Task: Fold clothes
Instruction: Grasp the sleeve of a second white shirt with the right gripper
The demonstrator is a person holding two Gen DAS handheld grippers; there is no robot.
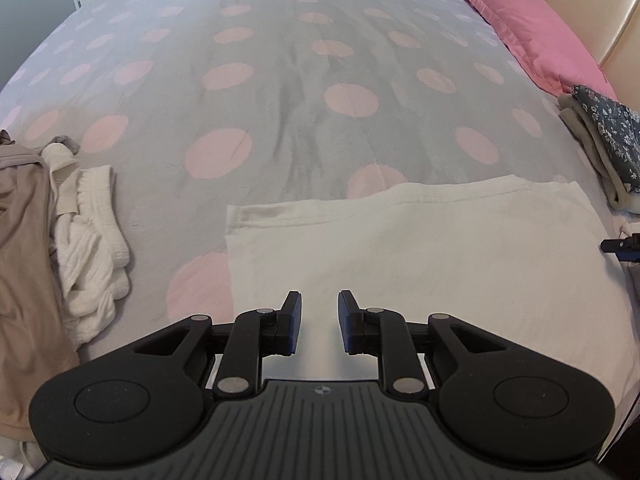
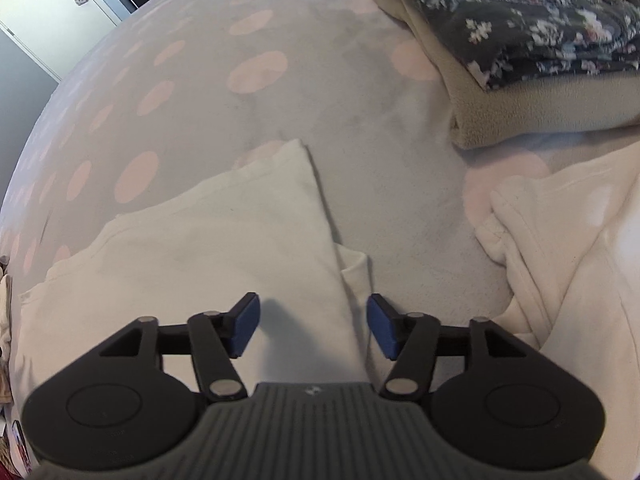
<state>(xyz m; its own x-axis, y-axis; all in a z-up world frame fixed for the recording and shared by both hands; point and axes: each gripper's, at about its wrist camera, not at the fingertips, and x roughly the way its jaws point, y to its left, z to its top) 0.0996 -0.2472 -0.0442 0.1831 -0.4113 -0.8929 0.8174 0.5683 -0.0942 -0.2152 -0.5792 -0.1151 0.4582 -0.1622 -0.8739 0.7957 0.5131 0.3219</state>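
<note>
Much bare polka-dot bed [image 1: 280,92] lies beyond the folded white garment [image 1: 400,248] under the left claw [image 1: 319,322], narrowly parted and empty, with crumpled clothes [image 1: 92,248] left and a pink pillow [image 1: 532,32] far right. Right view: right claw [image 2: 313,326], wide open and empty, straddles the garment's right edge, a folded floral stack [image 2: 520,40] beyond.

A grey bedspread [image 1: 280,92] with pink dots, a pink pillow [image 1: 532,28] by the cream headboard [image 1: 592,8] — a white door [image 2: 44,16] beyond.

Beige garment [image 1: 24,260] cropped at frame edge
</note>
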